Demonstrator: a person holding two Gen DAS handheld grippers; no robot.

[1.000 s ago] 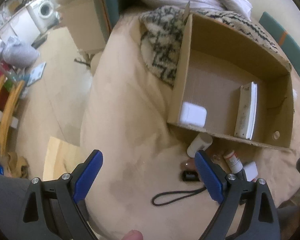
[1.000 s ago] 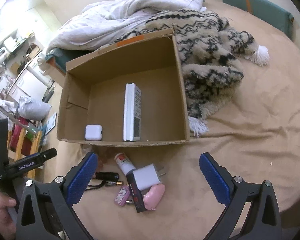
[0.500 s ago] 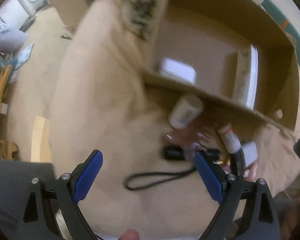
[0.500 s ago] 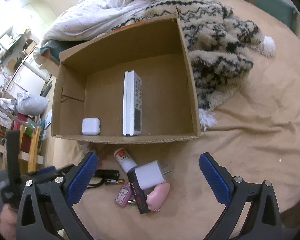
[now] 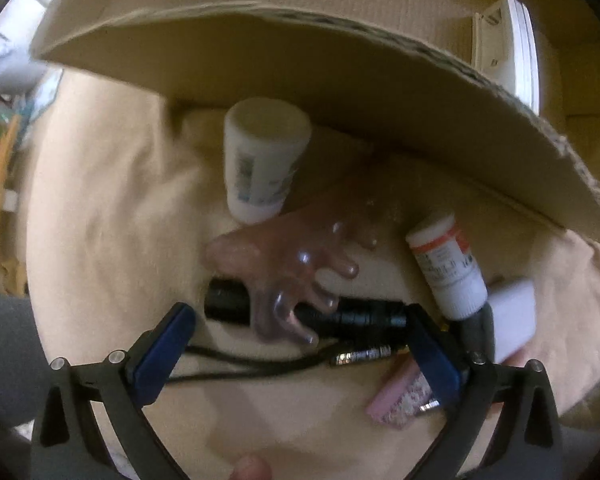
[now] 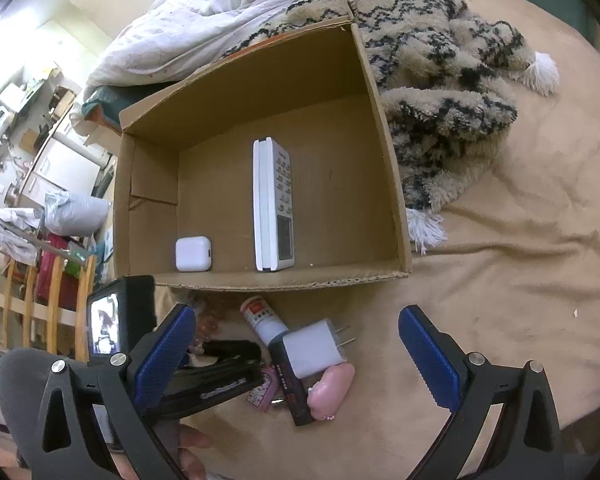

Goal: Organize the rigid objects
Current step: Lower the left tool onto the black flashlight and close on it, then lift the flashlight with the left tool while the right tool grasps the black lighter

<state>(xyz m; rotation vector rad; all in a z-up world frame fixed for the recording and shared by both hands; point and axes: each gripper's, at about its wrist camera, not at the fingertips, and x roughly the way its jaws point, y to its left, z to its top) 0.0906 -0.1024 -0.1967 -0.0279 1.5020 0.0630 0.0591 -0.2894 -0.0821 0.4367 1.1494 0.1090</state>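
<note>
A cardboard box [image 6: 388, 184] lies on the tan bed and holds a white remote [image 6: 274, 204] and a white earbud case [image 6: 193, 253]. Small items lie in front of it: a white bottle [image 5: 260, 160], a clear pink hand-shaped massager [image 5: 296, 276], a black flashlight with cord [image 5: 340, 314], a red-labelled tube [image 5: 446, 264], a white charger [image 6: 316, 346], a pink item [image 6: 332, 390]. My left gripper [image 5: 296, 354] is open, low over the flashlight and massager; it also shows in the right wrist view [image 6: 204, 376]. My right gripper [image 6: 296, 354] is open above the charger.
A patterned fluffy blanket [image 6: 440, 92] and a white duvet [image 6: 220, 20] lie behind and right of the box. The bed edge drops off at left to a floor with wooden furniture [image 6: 28, 308]. Bare tan sheet [image 6: 520, 280] lies at the right.
My left gripper has dropped forward and down to the pile of small items in front of the box, jaws still open. My right gripper has edged slightly closer to the box.
</note>
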